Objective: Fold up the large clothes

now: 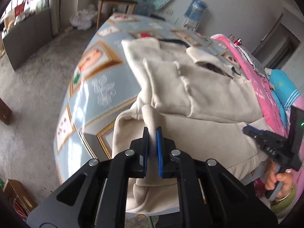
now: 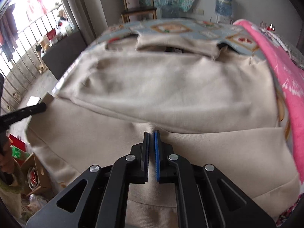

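A large beige sweatshirt (image 1: 190,87) lies on a table with a blue patterned cloth (image 1: 98,76), its sleeves folded across the body. My left gripper (image 1: 152,131) is shut on a ribbed beige cuff of the sweatshirt near the table's front edge. In the right wrist view the sweatshirt (image 2: 161,87) fills the middle. My right gripper (image 2: 151,134) is shut on a pinched fold of the sweatshirt's lower part. The right gripper also shows at the right edge of the left wrist view (image 1: 248,131), and the left gripper at the left edge of the right wrist view (image 2: 40,107).
A pink blanket (image 2: 281,79) and blue fabric (image 1: 283,91) lie along the table's right side. A wooden shelf (image 2: 138,5) and a water bottle (image 2: 224,3) stand by the back wall. Cardboard boxes (image 2: 36,172) sit on the floor at left.
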A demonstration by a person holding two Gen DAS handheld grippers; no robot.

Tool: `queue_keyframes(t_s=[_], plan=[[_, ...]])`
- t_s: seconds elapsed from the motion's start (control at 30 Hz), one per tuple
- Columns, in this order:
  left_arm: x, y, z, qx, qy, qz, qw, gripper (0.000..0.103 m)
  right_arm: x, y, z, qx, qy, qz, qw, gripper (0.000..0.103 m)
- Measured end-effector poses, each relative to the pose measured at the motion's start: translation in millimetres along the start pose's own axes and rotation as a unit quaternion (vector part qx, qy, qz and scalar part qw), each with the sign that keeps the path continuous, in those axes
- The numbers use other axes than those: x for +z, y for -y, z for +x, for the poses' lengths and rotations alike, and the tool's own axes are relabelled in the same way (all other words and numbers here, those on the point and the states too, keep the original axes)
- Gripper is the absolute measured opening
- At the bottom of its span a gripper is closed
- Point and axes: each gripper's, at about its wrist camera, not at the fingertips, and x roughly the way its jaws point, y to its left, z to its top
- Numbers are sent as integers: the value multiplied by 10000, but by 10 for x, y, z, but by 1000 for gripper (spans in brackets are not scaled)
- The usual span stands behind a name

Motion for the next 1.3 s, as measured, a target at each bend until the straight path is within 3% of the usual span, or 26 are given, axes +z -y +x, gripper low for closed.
queue_keyframes(t_s=[0.07,0.17,0.3,0.4,0.47,0.5,0.57,0.67,0.73,0.9,0.97,1.1,1.3], plan=[[-3,-15,10,-53,-67,-49,10000,11,7,-6,-44,10,99,42,9999,5],[-1,-12,16,-85,-75,-6,9999,28,27,10,-47,16,160,65,9998,5],[18,16,190,196,-321,109,9992,30,3,-7,49,-58,190,-31,9998,5],[39,59,226,295,-222,182,9992,31,-22,-29,29,-113,251,-71,9996,5],[46,86,235,322,-136,213,9992,27,-24,19,19,-7,249,16,9997,7],[41,111,223,306,-89,273,9991,16,-21,61,4,100,209,106,9997,10],[17,206,157,489,77,537,9973,10,-23,149,-90,265,206,283,9990,13],[-6,267,71,606,156,710,9955,8,-54,263,-325,466,379,420,9973,22],[-3,240,58,591,130,640,9961,8,-81,292,-427,593,422,424,9964,37],[-18,211,132,630,45,553,9965,8,-166,214,-327,1026,158,503,9933,40],[-27,211,157,680,39,555,9961,8,-201,162,-98,879,-137,481,9949,40],[-34,218,178,752,26,579,9955,8,-153,163,-167,743,-51,382,9965,40],[-36,220,187,801,16,571,9951,8,-250,754,-574,136,260,895,9956,40]])
